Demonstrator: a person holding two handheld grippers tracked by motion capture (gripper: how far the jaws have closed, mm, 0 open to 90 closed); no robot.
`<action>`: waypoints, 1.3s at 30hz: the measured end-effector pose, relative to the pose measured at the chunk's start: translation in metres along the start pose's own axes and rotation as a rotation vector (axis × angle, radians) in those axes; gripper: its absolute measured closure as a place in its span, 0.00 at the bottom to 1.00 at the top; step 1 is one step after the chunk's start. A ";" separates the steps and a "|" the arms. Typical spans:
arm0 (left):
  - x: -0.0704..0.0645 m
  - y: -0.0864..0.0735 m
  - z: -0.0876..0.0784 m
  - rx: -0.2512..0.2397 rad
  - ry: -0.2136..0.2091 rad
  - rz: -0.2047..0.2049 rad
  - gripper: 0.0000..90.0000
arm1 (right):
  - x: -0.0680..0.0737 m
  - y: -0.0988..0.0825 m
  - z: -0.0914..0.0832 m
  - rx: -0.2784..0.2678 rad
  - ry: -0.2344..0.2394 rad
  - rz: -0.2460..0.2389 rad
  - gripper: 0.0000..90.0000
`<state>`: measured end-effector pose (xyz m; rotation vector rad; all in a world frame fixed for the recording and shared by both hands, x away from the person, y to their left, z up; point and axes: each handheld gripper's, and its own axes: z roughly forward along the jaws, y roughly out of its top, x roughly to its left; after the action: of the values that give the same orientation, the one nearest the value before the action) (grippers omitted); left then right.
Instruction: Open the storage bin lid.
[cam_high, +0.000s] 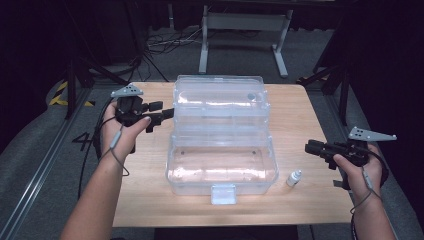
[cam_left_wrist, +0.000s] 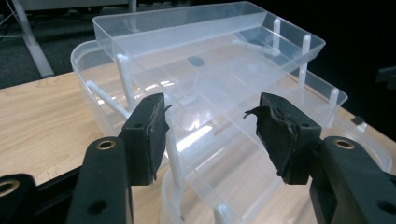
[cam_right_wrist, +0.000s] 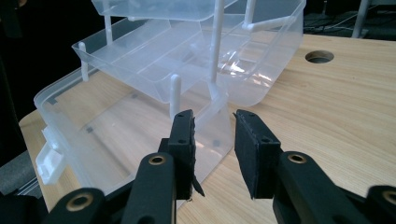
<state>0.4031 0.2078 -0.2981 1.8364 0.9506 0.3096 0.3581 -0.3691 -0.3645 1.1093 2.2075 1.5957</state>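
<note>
Our clear tiered box (cam_high: 222, 145) stands opened at the bench's middle, long axis running left to right, latch toward the near edge. Our left gripper (cam_high: 162, 116) gapes wide beside its left end; our right gripper (cam_high: 311, 148), partly open and empty, sits off its right end.

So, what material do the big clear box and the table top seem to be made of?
The box looks like clear, glossy moulded plastic: the table shows through its walls and the light glints on them. The table looks like pale wood or a wood-look laminate, matt, with straight grain lines; which of the two I cannot tell.
</note>
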 end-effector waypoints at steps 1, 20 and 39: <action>-0.003 -0.002 -0.002 -0.003 0.002 0.006 0.48 | 0.000 0.000 0.000 0.006 0.001 0.005 0.76; -0.024 -0.032 -0.016 0.006 -0.008 0.005 0.46 | -0.001 0.002 -0.002 0.034 0.013 0.007 0.73; -0.023 -0.050 -0.033 0.018 0.031 -0.024 0.46 | 0.001 0.027 0.000 0.167 0.014 -0.082 0.72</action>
<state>0.3454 0.2224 -0.3211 1.8398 0.9981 0.3165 0.3693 -0.3646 -0.3405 1.0366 2.3994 1.4126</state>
